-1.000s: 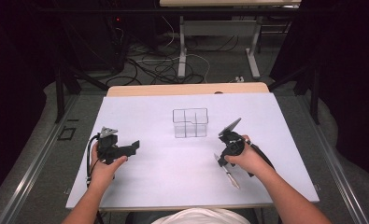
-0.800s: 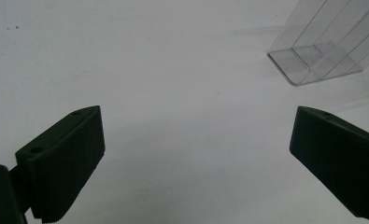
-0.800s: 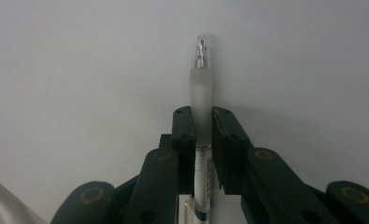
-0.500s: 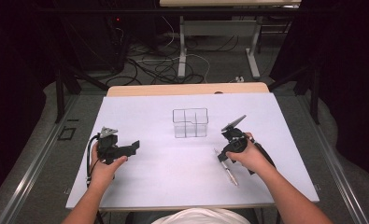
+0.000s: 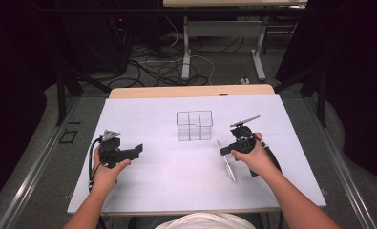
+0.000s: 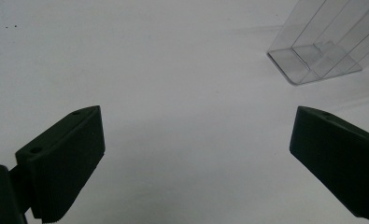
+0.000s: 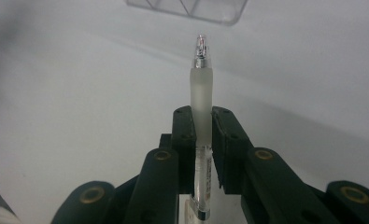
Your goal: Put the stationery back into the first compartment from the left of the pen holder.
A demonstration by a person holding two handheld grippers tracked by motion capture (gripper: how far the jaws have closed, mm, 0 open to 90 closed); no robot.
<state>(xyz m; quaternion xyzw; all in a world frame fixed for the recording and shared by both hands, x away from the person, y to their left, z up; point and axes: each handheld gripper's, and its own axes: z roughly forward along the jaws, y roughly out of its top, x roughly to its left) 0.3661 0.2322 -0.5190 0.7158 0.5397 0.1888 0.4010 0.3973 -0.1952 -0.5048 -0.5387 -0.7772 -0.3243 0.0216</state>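
The right tongs clamp a pen by its barrel, tip pointing at the clear box in the frame's centre. Gripped that narrowly, it could swivel and catch the box's rim. The left tongs gape wide, empty. White worktop; beyond it, a dark room with cables on the floor.

white sheet covers tabletop | wooden table edge shows at far side | tangled cables on floor beyond | grey desk legs behind | dark surroundings
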